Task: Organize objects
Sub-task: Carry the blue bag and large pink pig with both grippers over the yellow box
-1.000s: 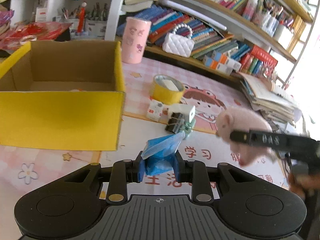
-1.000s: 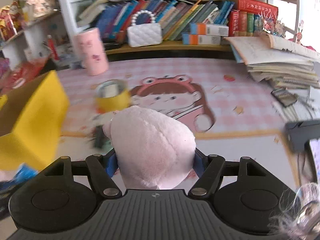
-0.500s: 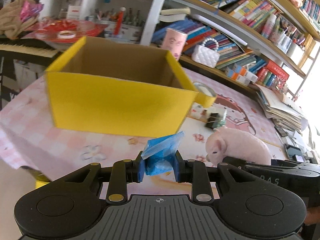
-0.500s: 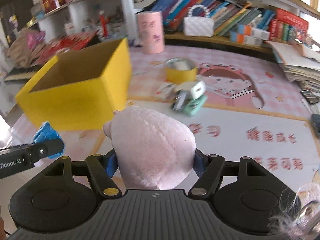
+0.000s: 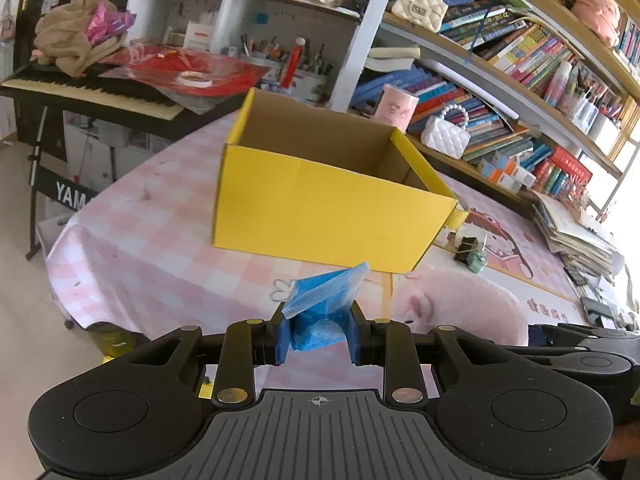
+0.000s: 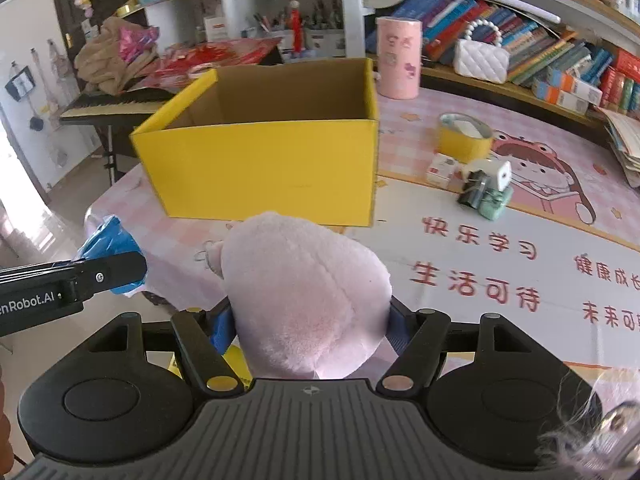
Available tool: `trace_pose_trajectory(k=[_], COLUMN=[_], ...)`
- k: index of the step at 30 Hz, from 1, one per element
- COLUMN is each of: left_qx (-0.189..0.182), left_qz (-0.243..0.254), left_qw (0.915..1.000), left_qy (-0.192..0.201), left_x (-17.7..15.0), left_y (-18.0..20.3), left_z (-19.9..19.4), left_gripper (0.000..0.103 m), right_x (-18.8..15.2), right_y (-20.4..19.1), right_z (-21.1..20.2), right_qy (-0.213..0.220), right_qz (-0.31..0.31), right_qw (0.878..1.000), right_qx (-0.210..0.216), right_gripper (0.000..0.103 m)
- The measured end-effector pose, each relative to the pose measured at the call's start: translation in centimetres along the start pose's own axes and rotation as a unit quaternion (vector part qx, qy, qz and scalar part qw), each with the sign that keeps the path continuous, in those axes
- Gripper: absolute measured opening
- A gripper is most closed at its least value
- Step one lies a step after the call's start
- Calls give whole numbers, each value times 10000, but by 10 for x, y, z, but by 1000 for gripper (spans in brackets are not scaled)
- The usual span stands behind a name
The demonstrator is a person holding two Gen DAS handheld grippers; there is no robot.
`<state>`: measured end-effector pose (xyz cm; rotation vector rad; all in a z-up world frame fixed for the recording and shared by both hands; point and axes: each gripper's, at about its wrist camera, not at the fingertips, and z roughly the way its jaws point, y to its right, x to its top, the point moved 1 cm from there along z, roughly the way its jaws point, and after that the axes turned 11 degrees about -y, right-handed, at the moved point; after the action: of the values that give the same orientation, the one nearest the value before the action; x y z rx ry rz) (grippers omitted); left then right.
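Note:
My left gripper (image 5: 318, 334) is shut on a blue plastic packet (image 5: 324, 300) and holds it above the table's near edge, in front of the open yellow cardboard box (image 5: 320, 204). My right gripper (image 6: 310, 320) is shut on a pink plush toy (image 6: 304, 292), also short of the box (image 6: 272, 168). The plush shows in the left wrist view (image 5: 460, 304), right of the packet. The left gripper with the packet (image 6: 110, 244) shows at the left of the right wrist view. The box looks empty inside as far as I see.
Right of the box lie a yellow tape roll (image 6: 464, 140), a small white carton (image 6: 440, 168), black binder clips (image 6: 474, 194) and a green item (image 6: 494, 204). A pink cup (image 6: 400, 56) stands behind. Bookshelves, a stack of papers (image 5: 576, 232) and a keyboard (image 5: 92, 96) surround the table.
Both grippers have pulled back and risen with their loads, so the box now lies farther ahead and its open top shows. Grips are unchanged.

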<state>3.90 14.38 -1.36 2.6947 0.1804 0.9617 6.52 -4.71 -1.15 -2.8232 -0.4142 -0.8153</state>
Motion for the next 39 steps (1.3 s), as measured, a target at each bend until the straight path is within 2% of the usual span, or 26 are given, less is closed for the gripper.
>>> trace_pose_trajectory(k=[7,20,25,32,39], left_qx=[-17,-107,-180,-136,64], left_qz=[84,434,463,587,603], left_qw=[9999,9982,9968,9930,9929], left_qy=[118,410,627,1011,1025], left_x=[-1,12,35,77,109], left_y=[-12,-10,-4,12,23], left_z=[-11,-23,-25,-19,12], left_gripper=[26,26,26,26,26], right_x=[-2,7,29,79,135], right_y=[-29,-37,-29,-14,8], right_z=[-3,-15,-21,-33,-15], right_qy=[92,322,518,1171,1399], right_qz=[-214,-54,111,77,-52], right_qw=[9997,9995,9986,9931,9901], right_qx=[-23,-53,-52,-50,-8], right_gripper=[69,69,69,69,69])
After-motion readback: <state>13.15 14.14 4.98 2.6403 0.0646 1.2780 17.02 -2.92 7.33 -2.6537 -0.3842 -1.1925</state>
